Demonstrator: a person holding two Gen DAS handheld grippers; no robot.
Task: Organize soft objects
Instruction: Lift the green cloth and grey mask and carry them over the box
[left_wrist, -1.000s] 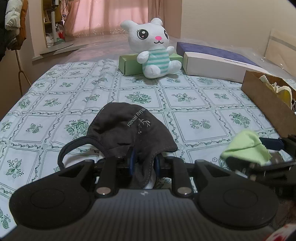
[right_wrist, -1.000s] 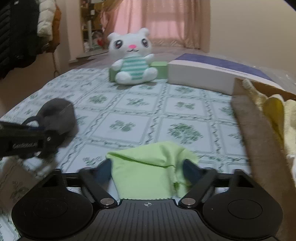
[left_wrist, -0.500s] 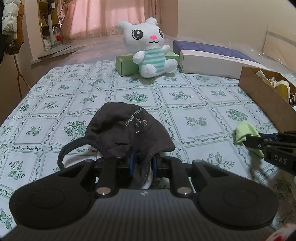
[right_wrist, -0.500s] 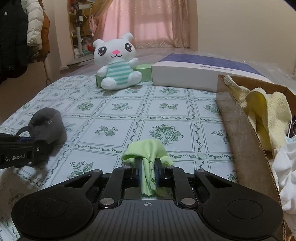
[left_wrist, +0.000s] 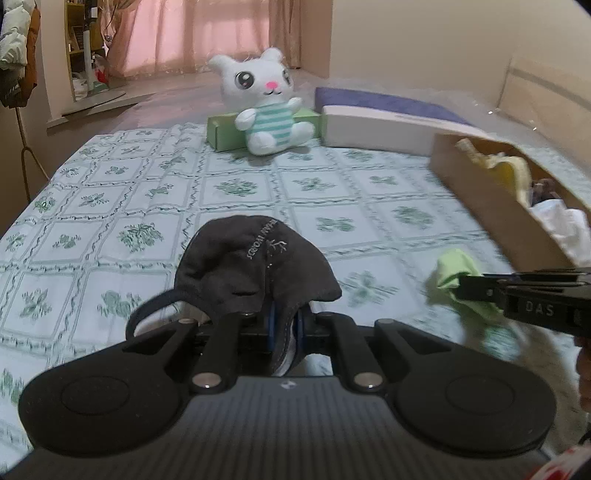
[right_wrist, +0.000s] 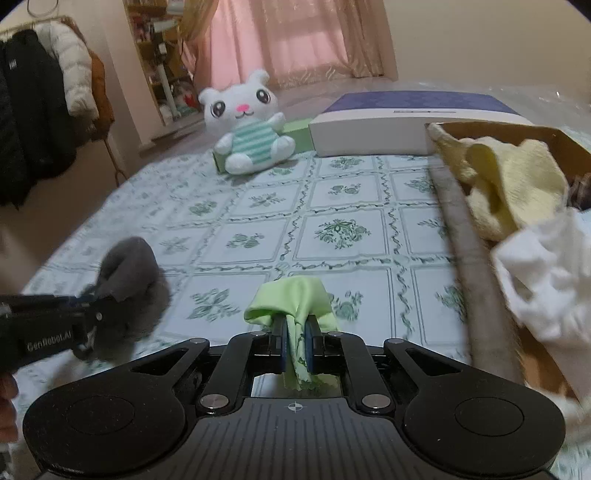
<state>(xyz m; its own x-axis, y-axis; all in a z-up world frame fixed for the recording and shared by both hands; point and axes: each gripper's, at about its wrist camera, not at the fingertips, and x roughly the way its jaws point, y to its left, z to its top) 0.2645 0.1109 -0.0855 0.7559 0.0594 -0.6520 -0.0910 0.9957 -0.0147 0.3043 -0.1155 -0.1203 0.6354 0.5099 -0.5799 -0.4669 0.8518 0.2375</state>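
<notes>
A dark grey face mask is pinched between the pads of my left gripper, whose jaws are still closing on it; its ear loop hangs to the left. A light green cloth bunches between the pads of my right gripper, which is also still closing. Both are lifted just above the patterned bedspread. To the right stands a cardboard box holding yellow and white cloths. In the right wrist view the mask shows at the left.
A white plush toy in a striped shirt sits at the back against a green box. A long white and blue box lies beside it. Coats hang at the far left.
The right gripper shut on the green cloth and lifted it. Both grippers moved toward the cardboard box, carrying the mask and the cloth; the right wrist rolled.
</notes>
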